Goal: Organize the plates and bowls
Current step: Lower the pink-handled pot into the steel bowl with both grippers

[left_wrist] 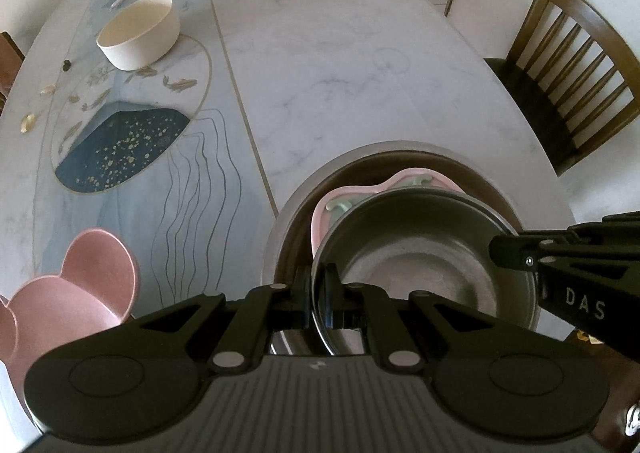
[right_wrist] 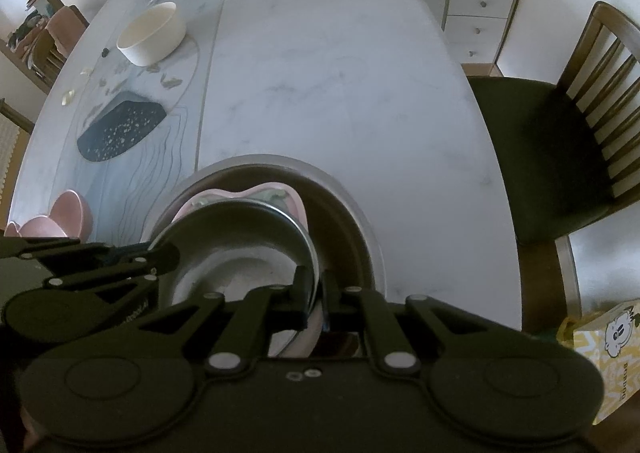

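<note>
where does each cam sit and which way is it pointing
Left wrist: rides on the left tool, facing forward over the marble table; its fingers pinch the metal bowl rim on its left side; the right tool enters from the right.
Right wrist: rides on the right tool, facing the same way, pinching the bowl's right rim; the left tool shows at left.
Shared: metal bowl, pink dish, white bowl, chair.

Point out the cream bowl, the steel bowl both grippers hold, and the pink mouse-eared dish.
cream bowl (left_wrist: 138, 33): left wrist view, on its outer wall.
steel bowl (left_wrist: 420, 277): left wrist view, on its inner bottom.
pink mouse-eared dish (left_wrist: 64, 309): left wrist view, on its inside.
</note>
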`<action>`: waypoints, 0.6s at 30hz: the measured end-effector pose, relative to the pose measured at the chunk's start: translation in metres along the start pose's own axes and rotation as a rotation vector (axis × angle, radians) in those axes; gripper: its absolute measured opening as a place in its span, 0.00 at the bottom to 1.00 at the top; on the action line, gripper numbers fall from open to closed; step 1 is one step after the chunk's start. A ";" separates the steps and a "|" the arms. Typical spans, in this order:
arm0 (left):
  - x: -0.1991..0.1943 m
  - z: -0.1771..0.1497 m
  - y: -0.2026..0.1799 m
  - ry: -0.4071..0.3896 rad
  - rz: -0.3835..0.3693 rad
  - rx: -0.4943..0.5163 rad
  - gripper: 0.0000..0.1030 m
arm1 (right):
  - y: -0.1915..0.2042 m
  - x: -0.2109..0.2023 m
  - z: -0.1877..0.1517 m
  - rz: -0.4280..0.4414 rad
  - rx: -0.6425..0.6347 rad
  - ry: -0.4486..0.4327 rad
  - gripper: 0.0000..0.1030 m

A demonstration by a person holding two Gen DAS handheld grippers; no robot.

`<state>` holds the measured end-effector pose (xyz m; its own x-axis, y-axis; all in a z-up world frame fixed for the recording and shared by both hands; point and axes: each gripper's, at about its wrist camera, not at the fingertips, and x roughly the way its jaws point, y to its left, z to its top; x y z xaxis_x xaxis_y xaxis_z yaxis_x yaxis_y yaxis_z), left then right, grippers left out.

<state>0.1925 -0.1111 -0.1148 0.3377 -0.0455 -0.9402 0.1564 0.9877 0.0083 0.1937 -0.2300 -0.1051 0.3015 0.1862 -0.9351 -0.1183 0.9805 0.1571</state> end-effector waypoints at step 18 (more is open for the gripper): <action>-0.045 -0.002 0.028 -0.112 -0.062 -0.025 0.11 | 0.016 -0.047 0.004 0.059 -0.051 -0.087 0.26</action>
<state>0.1797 -0.0813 -0.0728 0.4295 -0.1221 -0.8948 0.1578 0.9857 -0.0587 0.1809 -0.2227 -0.0571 0.3733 0.2506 -0.8932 -0.1858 0.9635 0.1926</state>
